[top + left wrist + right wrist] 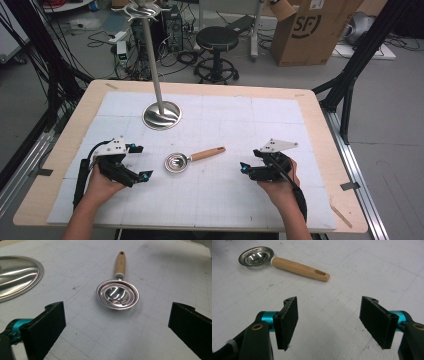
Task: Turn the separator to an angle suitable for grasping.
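Steel-bowled ladle [187, 159] with a wooden handle lies flat on the white gridded mat [210, 200], pretty much dead centre between the two grippers, touching neither. From the high view its bowl sits toward 8 o'clock and the handle runs off toward 2 o'clock.

Left gripper [141, 161] sits at the ladle's 9 o'clock, jaws spread wide and holding nothing. In the left gripper view the bowl [117, 294] lies straight ahead at 12 o'clock, between the lines of the two jaws but well ahead of their tips, with bare mat all round it.

Right gripper [243, 168] is at the ladle's 3 o'clock, jaws also wide apart and empty (a bit less wide than the left, I'd say). In its own view the ladle lies up at 11 o'clock, handle end [322, 275] nearest.

Lots of open mat on every side of the ladle. Closest other thing is the round steel base [161, 115] of the pole stand [151, 55] at about 11 o'clock, well apart. Table's wooden edge [320, 130] is far off.

Stand's top is cut off by the frame, and its base is cropped at the left gripper view's edge.
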`<control>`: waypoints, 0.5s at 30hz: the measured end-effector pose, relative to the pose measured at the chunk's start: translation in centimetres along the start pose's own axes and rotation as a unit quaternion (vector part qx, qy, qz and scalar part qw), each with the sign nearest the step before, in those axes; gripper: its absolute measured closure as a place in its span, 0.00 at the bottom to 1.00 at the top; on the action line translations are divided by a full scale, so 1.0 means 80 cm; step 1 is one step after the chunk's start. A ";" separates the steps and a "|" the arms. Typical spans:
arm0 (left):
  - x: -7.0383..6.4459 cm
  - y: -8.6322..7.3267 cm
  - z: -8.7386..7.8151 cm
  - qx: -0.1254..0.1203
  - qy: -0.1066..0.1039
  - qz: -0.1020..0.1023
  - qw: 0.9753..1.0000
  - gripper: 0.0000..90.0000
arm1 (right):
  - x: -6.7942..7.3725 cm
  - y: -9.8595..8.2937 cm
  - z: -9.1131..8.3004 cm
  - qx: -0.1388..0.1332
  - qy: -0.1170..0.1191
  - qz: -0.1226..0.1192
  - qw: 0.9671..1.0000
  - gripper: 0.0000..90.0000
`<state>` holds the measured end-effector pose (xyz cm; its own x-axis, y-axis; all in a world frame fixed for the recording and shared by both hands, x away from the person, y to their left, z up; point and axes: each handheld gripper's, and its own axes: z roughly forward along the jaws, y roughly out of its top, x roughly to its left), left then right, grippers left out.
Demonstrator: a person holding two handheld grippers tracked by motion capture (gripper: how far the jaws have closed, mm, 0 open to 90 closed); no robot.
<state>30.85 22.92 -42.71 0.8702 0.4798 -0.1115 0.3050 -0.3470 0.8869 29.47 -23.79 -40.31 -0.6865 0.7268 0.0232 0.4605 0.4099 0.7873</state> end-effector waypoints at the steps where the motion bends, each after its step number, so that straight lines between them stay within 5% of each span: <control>1: 0.000 0.000 0.000 0.000 0.001 0.000 1.000 0.02 | 0.000 -0.002 -0.001 -0.004 0.000 0.002 1.000 0.33; 15: 0.002 0.001 0.001 -0.015 -0.006 0.003 1.000 0.02 | -0.014 -0.016 -0.018 -0.033 -0.003 0.015 0.999 0.24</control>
<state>31.08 22.93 -42.69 0.8764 0.4684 -0.1122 0.2889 -0.3247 0.9006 28.85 -25.96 -40.45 -0.6696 0.7414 0.0444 0.4432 0.3509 0.8249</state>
